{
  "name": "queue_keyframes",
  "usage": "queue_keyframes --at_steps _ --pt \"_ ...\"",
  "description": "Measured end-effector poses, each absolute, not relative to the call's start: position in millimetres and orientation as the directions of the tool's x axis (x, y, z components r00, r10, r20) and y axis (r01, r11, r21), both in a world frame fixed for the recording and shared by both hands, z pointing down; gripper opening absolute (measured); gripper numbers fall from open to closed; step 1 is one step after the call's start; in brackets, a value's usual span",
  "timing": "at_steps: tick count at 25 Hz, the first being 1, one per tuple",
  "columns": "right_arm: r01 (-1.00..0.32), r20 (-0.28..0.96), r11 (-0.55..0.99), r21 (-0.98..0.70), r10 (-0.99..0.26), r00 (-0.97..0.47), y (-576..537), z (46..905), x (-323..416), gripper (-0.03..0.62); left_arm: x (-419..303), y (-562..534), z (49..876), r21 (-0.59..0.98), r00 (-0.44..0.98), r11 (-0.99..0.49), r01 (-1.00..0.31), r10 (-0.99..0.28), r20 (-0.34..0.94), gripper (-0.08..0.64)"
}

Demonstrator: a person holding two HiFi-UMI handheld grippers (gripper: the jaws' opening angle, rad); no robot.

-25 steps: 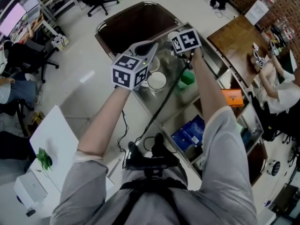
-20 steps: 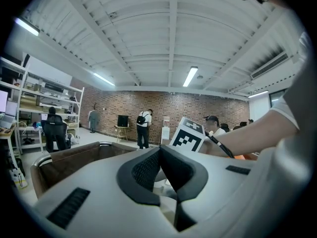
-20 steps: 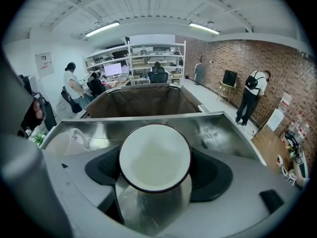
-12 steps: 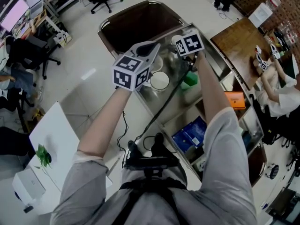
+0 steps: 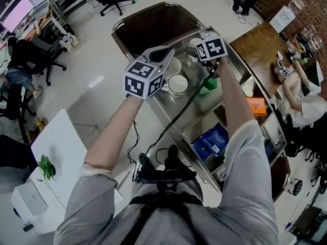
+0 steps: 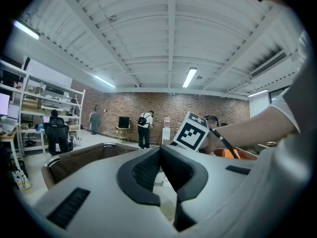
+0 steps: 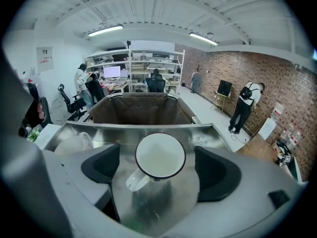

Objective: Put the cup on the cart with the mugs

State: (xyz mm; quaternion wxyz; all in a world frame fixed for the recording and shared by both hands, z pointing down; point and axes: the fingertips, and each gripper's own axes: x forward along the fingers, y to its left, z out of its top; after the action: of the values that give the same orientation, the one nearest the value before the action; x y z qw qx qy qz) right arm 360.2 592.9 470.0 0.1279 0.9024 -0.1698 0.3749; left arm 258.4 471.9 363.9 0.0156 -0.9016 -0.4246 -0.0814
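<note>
A white cup (image 7: 160, 155) with a dark rim stands upright on the steel cart top (image 7: 208, 133), its handle turned toward the camera. My right gripper (image 7: 159, 171) straddles it; the jaws are opening, and a gap shows on each side between pad and cup. In the head view the right gripper (image 5: 204, 46) hovers over the cart's far end, where the cup (image 5: 194, 42) peeks out beside its marker cube. A white mug (image 7: 74, 144) sits on the cart to the left, and a white mug (image 5: 178, 84) shows in the head view. My left gripper (image 5: 164, 51) is raised above the cart, jaws shut and empty (image 6: 159, 152).
A brown fabric bin (image 5: 153, 24) adjoins the cart's far end. Lower shelves hold a green object (image 5: 206, 84), an orange box (image 5: 254, 105) and a blue box (image 5: 210, 141). A wooden table (image 5: 258, 40) and a seated person (image 5: 301, 96) are at right.
The whole view has drifted a little to the right. Both grippers keep their places over the cart top.
</note>
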Motion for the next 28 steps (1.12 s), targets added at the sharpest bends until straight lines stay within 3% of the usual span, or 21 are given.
queue_keyframes --at_steps 5,8,12,19,28 --pt "-0.428 0.672 -0.899 0.093 -0.260 0.693 570 432 331 0.455 239 451 354 0.024 0.632 -0.642 0.766 0.760 0.151 0.002" --pt "-0.449 0.586 -0.890 0.083 -0.321 0.744 541 393 303 0.266 222 434 349 0.018 0.638 -0.647 0.762 0.756 0.144 0.002" --pt "-0.392 0.433 -0.912 0.119 -0.308 0.847 519 341 267 0.015 194 405 345 0.013 0.651 -0.658 0.753 0.747 0.135 0.002" --pt "-0.526 0.275 -0.850 -0.012 -0.509 0.816 425 306 172 0.011 137 338 351 0.012 0.696 -0.702 0.712 0.708 0.123 0.002" --pt "-0.514 0.268 -0.835 -0.196 -0.550 0.791 376 375 88 0.009 79 255 390 0.036 0.775 -0.786 0.617 0.614 0.151 0.002"
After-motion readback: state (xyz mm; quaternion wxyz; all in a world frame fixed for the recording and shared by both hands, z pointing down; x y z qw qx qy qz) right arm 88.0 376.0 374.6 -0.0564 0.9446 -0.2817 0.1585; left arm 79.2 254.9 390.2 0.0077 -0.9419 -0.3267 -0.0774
